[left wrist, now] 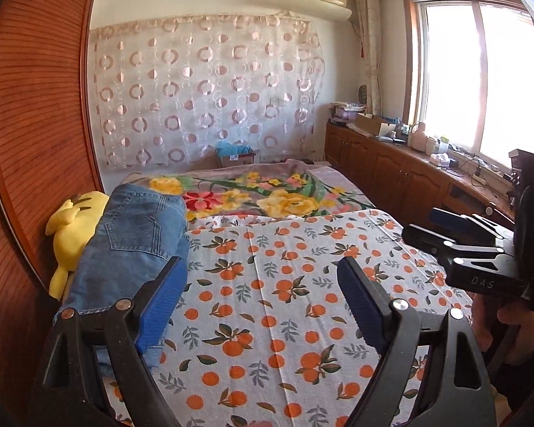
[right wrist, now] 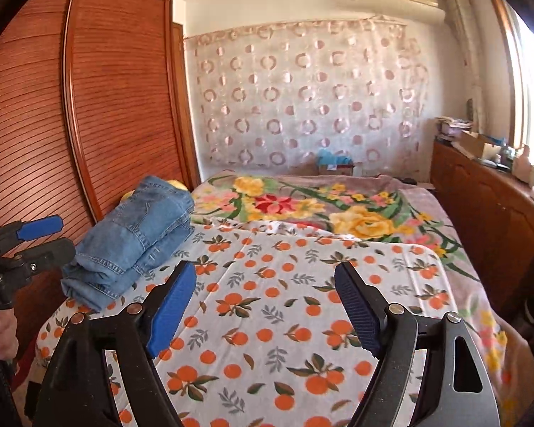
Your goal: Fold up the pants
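- Jeans are found folded into a thick stack at 10 o'clock on the bed, at the edge nearest the wardrobe.
- A yellow plush is seen just behind the stack.
- Left gripper: jaws spread wide, nothing between the pads.
- Right gripper: likewise released, empty.
- Denim is judged heavy, fairly stiff, not slippery; layers may slide apart if lifted by one edge.
- A hold across the whole stack, at the folded edge, is judged safest.
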`<state>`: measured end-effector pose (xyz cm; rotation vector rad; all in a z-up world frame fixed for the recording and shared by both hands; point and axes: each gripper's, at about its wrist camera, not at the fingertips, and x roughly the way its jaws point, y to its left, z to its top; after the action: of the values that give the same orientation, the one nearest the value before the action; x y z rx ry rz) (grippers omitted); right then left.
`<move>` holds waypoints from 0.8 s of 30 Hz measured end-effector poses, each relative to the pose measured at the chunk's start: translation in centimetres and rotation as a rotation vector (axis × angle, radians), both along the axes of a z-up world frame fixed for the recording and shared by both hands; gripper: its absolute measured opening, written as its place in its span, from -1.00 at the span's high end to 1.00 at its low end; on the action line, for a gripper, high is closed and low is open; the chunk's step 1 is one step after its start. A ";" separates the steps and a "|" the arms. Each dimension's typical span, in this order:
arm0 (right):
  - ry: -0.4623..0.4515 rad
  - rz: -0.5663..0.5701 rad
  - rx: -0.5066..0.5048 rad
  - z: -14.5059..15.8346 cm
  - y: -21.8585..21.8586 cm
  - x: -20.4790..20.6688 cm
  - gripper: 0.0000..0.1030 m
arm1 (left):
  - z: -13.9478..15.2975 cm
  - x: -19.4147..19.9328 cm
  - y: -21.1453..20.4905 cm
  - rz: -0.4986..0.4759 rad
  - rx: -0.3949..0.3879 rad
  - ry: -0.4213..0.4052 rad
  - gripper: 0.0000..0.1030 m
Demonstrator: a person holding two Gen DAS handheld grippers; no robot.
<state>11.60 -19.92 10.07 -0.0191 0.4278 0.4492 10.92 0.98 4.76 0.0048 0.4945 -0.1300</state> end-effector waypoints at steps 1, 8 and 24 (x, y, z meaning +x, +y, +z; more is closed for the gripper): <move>-0.006 -0.014 -0.001 0.3 -0.1 -0.7 -0.59 | 0.2 -0.5 -0.4 0.005 0.005 -0.009 -0.68; -0.054 -0.050 0.016 2.1 -0.7 -5.1 -0.59 | 1.4 -3.2 -2.1 0.016 0.005 -0.030 -0.68; -0.073 -0.125 0.016 0.6 -0.3 -10.1 -0.59 | 1.4 -6.0 -1.8 0.051 0.007 -0.045 -0.68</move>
<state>1.46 -20.26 10.66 0.0065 0.3515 0.3276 4.91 -0.81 6.17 0.0018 0.4503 -0.0786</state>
